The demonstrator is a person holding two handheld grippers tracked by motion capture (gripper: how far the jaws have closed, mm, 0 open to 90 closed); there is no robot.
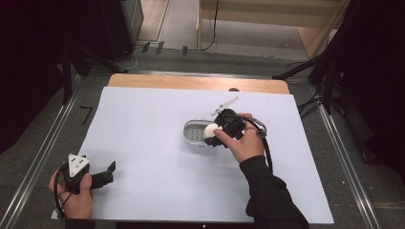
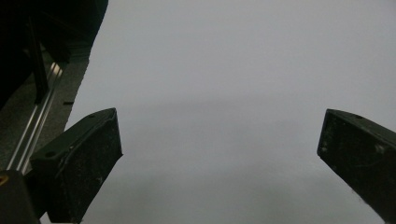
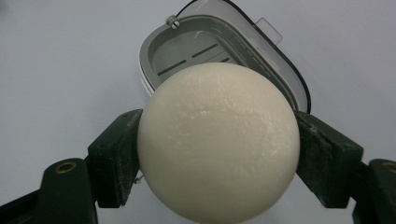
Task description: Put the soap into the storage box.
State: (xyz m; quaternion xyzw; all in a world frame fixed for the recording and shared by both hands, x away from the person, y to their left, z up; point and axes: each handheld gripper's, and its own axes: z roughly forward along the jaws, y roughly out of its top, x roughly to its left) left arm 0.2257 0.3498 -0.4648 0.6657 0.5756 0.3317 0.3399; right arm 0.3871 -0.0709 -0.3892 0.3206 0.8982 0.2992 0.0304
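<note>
A round white soap bar is clamped between the two black jaws of my right gripper, which is shut on it. In the high view the right gripper holds the soap bar just over the right part of an open grey soap box with a slotted floor. The soap box lies directly beyond the bar in the right gripper view, its clear lid hinged back. My left gripper rests at the near left on the white sheet, jaws wide apart around nothing.
A white sheet covers the wooden table. Metal rails run along both sides of the table, and dark stands and cables lie behind it.
</note>
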